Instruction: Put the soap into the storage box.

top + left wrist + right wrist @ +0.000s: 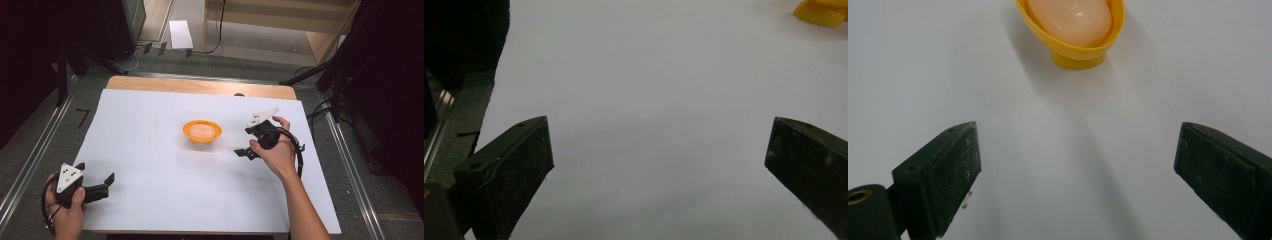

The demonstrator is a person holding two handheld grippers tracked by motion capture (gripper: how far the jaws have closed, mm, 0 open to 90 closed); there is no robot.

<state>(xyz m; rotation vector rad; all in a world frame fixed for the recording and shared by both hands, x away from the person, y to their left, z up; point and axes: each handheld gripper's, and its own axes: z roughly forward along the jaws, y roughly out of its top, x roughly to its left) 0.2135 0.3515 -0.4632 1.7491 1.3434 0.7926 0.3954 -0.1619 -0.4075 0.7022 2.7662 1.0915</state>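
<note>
A yellow bowl (201, 132) stands near the middle of the white sheet (150, 165), and a pale peach oval lump (202, 130) lies inside it. My right gripper (246, 140) hovers just right of the bowl with its jaws spread wide, pointing at it, nothing between them. In the right gripper view the bowl (1074, 50) and the lump (1070, 17) sit ahead of the open right gripper (1078, 155). My left gripper (95, 173) rests open at the sheet's near left corner, far from the bowl. The left gripper view has the left gripper (659, 150) over bare sheet, the bowl (821, 12) at the top right.
The sheet covers a wooden table whose bare strip (200, 86) shows along the far edge. Metal rails (30, 160) run down both sides. On the floor beyond the table lies a white box (180, 34), and dark stands (345, 85) crowd the right.
</note>
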